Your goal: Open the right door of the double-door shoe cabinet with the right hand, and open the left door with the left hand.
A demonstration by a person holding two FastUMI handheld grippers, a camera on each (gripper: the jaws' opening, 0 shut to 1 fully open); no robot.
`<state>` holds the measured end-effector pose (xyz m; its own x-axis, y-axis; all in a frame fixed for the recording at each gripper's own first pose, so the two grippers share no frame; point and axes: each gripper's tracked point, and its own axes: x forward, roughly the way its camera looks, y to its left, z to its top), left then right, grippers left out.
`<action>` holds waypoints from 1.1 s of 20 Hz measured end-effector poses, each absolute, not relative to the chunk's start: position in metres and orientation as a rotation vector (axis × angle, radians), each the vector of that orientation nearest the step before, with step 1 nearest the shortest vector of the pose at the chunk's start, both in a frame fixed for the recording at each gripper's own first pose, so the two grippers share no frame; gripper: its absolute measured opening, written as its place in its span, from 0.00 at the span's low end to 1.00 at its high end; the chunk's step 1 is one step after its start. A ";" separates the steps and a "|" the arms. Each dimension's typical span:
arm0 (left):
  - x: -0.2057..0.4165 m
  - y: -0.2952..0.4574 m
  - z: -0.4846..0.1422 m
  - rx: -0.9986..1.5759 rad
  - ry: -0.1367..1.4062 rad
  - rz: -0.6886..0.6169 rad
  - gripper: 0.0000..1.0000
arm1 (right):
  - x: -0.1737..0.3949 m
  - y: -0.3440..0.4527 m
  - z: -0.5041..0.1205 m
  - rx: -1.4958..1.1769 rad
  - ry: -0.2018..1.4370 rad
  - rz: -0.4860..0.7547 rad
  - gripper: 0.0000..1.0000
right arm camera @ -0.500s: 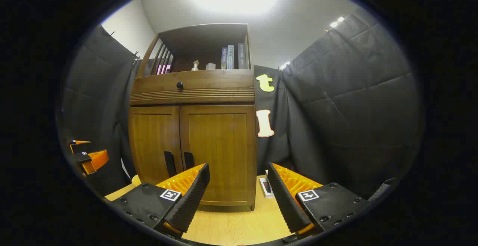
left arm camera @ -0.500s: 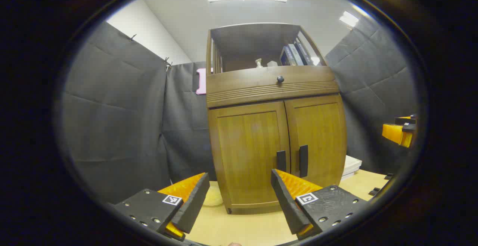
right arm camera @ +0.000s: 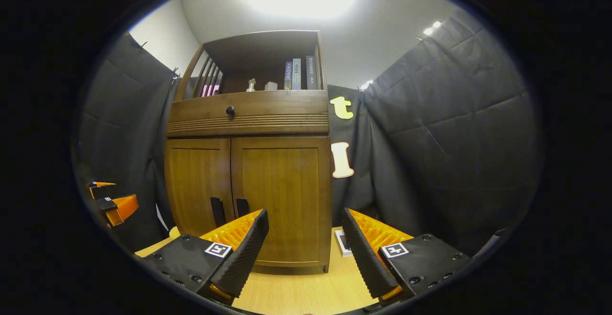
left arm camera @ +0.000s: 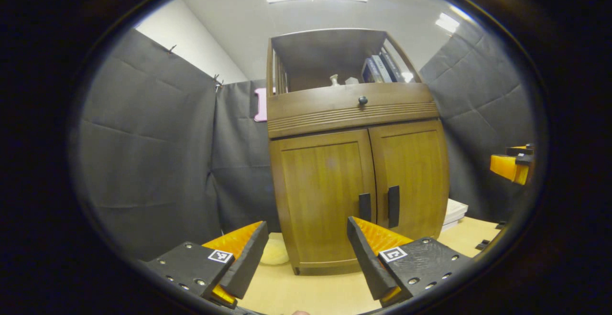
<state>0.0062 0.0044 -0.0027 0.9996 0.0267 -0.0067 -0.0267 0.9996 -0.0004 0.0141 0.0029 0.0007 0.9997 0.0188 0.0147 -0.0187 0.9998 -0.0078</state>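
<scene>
A brown wooden shoe cabinet [left arm camera: 354, 162] [right arm camera: 248, 162] stands ahead with both doors shut. The left door [left arm camera: 325, 195] [right arm camera: 196, 186] carries a dark handle [left arm camera: 365, 207] [right arm camera: 218, 211], and so does the right door [left arm camera: 411, 176] [right arm camera: 282, 195], whose handle [left arm camera: 393, 200] [right arm camera: 242, 206] sits beside the centre seam. My left gripper [left arm camera: 306, 243] is open, short of the left door. My right gripper [right arm camera: 305, 231] is open in front of the right door's lower right corner. Each gripper also appears at the edge of the other view: the right gripper [left arm camera: 514, 166] and the left gripper [right arm camera: 112, 200].
A drawer with a round knob [left arm camera: 362, 100] sits above the doors, and an open shelf with books [right arm camera: 296, 73] tops it. The cabinet rests on a light wooden floor [right arm camera: 296, 291]. Flat white items [left arm camera: 453, 210] lie to its right. Black cloth walls close in on both sides.
Both views have shifted slightly: the cabinet sits a little more to the right and lower in the left gripper view. The doors stay shut and both grippers stay open.
</scene>
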 end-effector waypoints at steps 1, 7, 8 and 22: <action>0.007 0.005 -0.002 0.001 0.006 0.029 0.95 | 0.016 0.004 0.001 -0.008 -0.014 0.021 0.98; 0.006 0.007 -0.004 0.006 0.010 0.040 0.95 | 0.025 0.008 -0.005 -0.007 -0.008 0.037 0.98; 0.007 0.008 -0.005 0.006 0.011 0.043 0.95 | 0.028 0.010 -0.006 -0.006 -0.007 0.042 0.98; -0.008 0.024 -0.009 0.021 0.042 0.193 0.95 | 0.121 0.068 0.009 0.014 -0.030 0.177 0.98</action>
